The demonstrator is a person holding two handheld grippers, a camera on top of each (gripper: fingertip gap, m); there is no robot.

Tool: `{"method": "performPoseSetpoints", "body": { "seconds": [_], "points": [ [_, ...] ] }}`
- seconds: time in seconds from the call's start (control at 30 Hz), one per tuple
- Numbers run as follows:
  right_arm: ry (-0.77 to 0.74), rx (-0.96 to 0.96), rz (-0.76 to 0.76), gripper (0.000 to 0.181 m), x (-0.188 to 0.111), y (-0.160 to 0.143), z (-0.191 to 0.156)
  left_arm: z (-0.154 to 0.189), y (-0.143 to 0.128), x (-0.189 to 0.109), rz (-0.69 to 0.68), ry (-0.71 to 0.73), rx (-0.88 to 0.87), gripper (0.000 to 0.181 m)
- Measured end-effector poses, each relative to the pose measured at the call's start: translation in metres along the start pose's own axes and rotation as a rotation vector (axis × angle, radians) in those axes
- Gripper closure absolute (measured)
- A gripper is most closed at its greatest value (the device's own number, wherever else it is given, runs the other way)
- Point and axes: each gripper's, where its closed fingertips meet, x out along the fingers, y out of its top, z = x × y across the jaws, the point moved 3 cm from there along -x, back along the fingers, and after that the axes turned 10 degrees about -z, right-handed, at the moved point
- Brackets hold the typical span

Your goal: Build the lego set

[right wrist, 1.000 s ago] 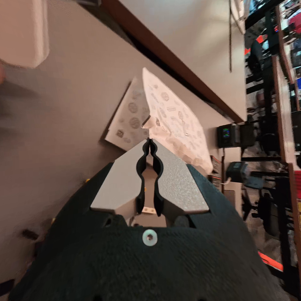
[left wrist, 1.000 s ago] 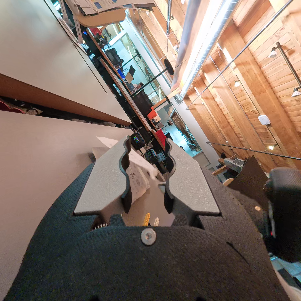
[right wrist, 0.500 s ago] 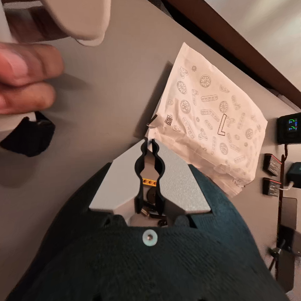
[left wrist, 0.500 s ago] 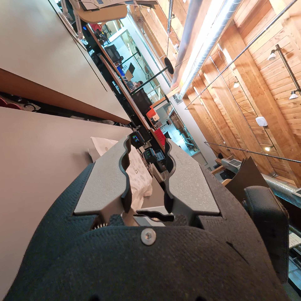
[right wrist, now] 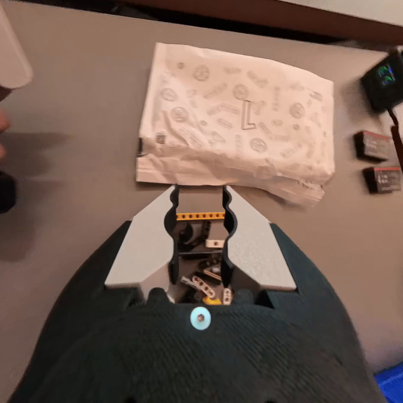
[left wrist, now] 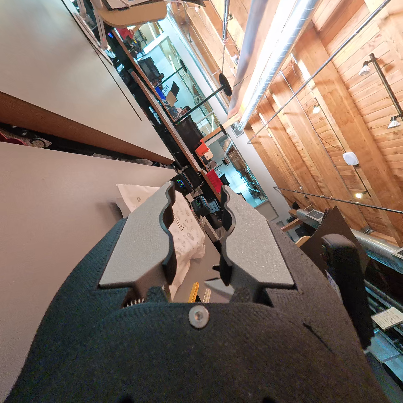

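Note:
A white paper Lego parts bag [right wrist: 235, 122] lies flat on the grey table [right wrist: 76, 109]; it also shows in the left wrist view [left wrist: 187, 235]. My right gripper [right wrist: 199, 189] is open and empty, hovering just in front of the bag's near edge. Under it lies a heap of loose Lego pieces: a long yellow beam [right wrist: 200, 216], a small white piece [right wrist: 214, 243], black pieces [right wrist: 192, 235] and grey beams [right wrist: 202, 287]. My left gripper [left wrist: 197, 189] is open and empty, tilted up toward the room. The yellow beam [left wrist: 193, 292] and the right gripper's tip [left wrist: 216, 287] show between its fingers.
A black charger with a lit display [right wrist: 386, 80] and two black battery packs [right wrist: 373, 148] lie right of the bag. A hand [right wrist: 3, 126] and a white object [right wrist: 13, 58] are at the left edge. A second table [left wrist: 54, 72] stands beyond a gap. My right fingertips sit around 15 cm from my left ones. The small white piece [right wrist: 214, 243] is about 7 cm from my right fingertips and 25 cm from my left.
My right gripper let go of the bag's corner and opened; the bag dropped flat on the table. The right view swung round over the loose pieces. The left gripper stayed open and almost still.

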Motion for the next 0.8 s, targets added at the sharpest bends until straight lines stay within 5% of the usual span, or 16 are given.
{"method": "performPoseSetpoints", "body": {
  "seconds": [0.17,0.33,0.57,0.8],
  "points": [
    [-0.060,0.084,-0.052,0.146,0.008,-0.009,0.038,0.000,-0.001,0.001,-0.004,-0.002,-0.004,0.142],
    [0.097,0.205,-0.116,0.142,0.033,-0.009,0.032,0.000,-0.002,0.001,-0.009,-0.006,-0.010,0.142],
    [0.098,0.247,-0.137,0.142,0.060,-0.001,0.041,0.000,-0.003,0.002,-0.013,-0.011,-0.018,0.142],
    [0.066,0.231,-0.138,0.138,0.037,-0.011,0.053,-0.001,-0.003,0.001,-0.009,-0.011,-0.021,0.142]
  ]
}}
